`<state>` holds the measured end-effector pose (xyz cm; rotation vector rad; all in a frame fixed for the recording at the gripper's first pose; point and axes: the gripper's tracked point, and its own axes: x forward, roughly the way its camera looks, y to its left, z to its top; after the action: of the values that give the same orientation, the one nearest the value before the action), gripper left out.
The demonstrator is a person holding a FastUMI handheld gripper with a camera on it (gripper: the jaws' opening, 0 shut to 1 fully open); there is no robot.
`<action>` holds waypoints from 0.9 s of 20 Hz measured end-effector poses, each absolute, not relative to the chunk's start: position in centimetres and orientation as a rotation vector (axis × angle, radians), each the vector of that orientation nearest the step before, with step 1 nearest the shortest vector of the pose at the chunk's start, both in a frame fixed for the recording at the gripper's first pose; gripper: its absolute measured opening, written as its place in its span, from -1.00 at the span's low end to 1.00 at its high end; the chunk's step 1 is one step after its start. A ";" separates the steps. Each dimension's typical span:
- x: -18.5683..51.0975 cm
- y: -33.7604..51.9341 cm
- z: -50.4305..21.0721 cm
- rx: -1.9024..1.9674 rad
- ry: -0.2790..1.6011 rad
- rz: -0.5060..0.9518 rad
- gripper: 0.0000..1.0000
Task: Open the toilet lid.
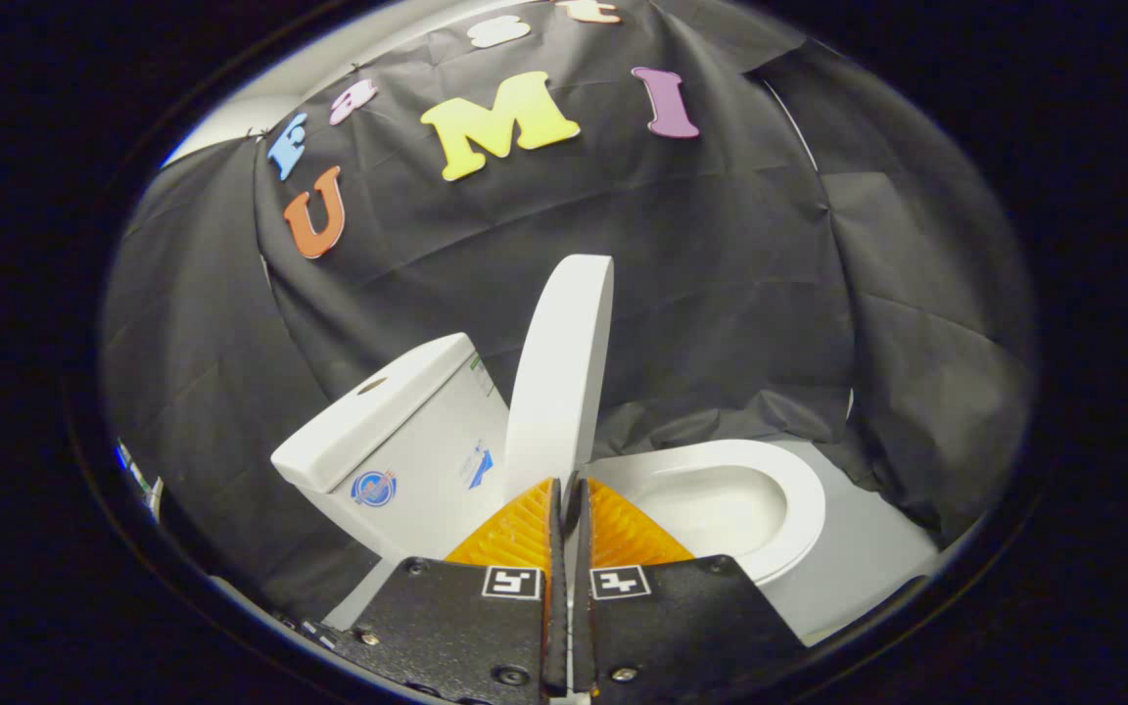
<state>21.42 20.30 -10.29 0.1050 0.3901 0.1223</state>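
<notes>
Toilet lid (564, 367) raised nearly upright, seen edge-on, standing between the cistern (398, 431) and the open bowl with its seat (799, 490) still down. Lower edge of the lid caught just ahead of the gripper (567, 485), jaws clenched almost together on it, only a thin slit between them; looks like a pinch on the lid's rim, though actual contact of both sides hard to confirm. Likely the closing stage of the task: lid up, not yet clearly resting back against the cistern. Next move probably a gentle push back until it leans stably, then release and withdrawal without dragging it forward. Black cloth wall (721, 245) behind.
</notes>
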 end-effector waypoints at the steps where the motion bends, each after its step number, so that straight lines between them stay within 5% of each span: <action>1: 21.4 20.8 -10.3 0.085 0.386 0.127 -0.89; 18: 21.7 27.9 -10.4 -0.138 0.329 0.158 -0.89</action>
<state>21.69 27.85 -10.42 -0.1385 0.3292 0.1576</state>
